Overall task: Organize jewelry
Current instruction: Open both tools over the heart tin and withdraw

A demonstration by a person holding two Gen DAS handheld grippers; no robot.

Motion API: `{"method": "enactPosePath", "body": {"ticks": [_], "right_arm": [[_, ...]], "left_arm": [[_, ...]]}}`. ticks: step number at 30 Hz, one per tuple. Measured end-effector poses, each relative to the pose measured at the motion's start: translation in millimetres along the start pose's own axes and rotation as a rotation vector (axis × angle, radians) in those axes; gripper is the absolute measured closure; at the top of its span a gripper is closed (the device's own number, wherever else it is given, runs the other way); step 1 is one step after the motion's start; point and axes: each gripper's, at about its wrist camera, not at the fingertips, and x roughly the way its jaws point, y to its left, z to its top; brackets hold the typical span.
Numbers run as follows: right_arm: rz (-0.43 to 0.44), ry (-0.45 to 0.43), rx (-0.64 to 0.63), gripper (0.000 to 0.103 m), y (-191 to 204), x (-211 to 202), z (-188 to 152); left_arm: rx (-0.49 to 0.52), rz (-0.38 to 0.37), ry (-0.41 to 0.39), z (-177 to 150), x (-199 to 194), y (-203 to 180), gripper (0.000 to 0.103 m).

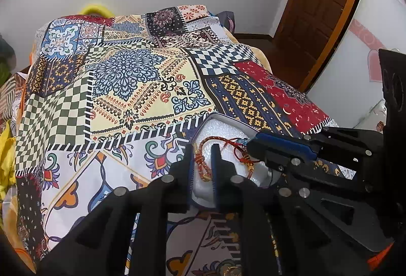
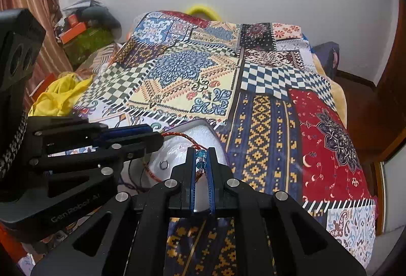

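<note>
Red bracelet [image 1: 203, 164] between both claws.

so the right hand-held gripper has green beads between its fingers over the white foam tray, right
Not quite: the beads are blue, not green. The right wrist view shows them between the fingers of the right hand-held gripper, strung on the red cord over the white foam tray.

Both grippers, left gripper [image 1: 203, 162] and right gripper [image 2: 202, 162], are matte black plastic linkages with shiny round silver pins, blue ribbed finger pads [image 2: 192, 182], and "Gen Robot AI" lettering on one.
</note>
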Motion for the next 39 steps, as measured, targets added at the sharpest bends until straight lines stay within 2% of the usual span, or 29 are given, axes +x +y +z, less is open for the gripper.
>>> {"method": "enactPosePath", "body": {"ticks": [4,6,8,14,16,18,20,23,26,32,39], "right_arm": [[-0.008,0.031,0.011,0.089,-1.9,1.0,-2.2],[-0.010,0.033,0.013,0.087,-2.0,-1.9,-2.8],[-0.011,0.029,0.014,0.087,-1.8,-6.9,-2.6],[-0.034,-0.011,-0.002,0.084,2.1,-30.9,0.2],[-0.039,-0.031,-0.005,0.076,4.2,-41.1,1.3],[-0.039,-0.056,-0.004,0.064,5.7,-51.1,1.0],[-0.043,-0.078,-0.006,0.061,8.2,-60.7,-0.4],[-0.044,-0.092,-0.012,0.060,13.3,-72.3,-2.5],[-0.051,-0.099,-0.019,0.060,17.8,-78.9,-8.9],[-0.058,-0.057,-0.026,0.060,22.4,-76.1,-28.8],[-0.046,0.004,-0.034,0.060,29.6,-68.9,-51.1]], "left_arm": [[0.000,0.001,0.006,-2.0,-3.5,-0.4,0.083],[0.004,0.008,0.002,-3.1,-8.1,-1.4,0.075],[0.005,0.016,-0.009,-3.7,-13.4,-1.7,0.072],[-0.011,0.019,-0.034,-3.3,-35.9,1.5,0.071],[-0.014,0.022,-0.047,-3.3,-45.4,1.9,0.071],[-0.019,0.021,-0.061,-4.1,-56.8,1.9,0.070],[-0.022,0.020,-0.075,-5.8,-68.2,1.7,0.067],[-0.014,0.029,-0.099,-10.7,-85.1,0.2,0.060],[0.013,0.036,-0.101,-19.5,-97.0,-2.8,0.060],[0.059,0.055,-0.067,-44.8,-105.1,-6.4,0.060],[0.019,0.028,0.006,-77.9,-92.9,-0.2,0.060]]}}
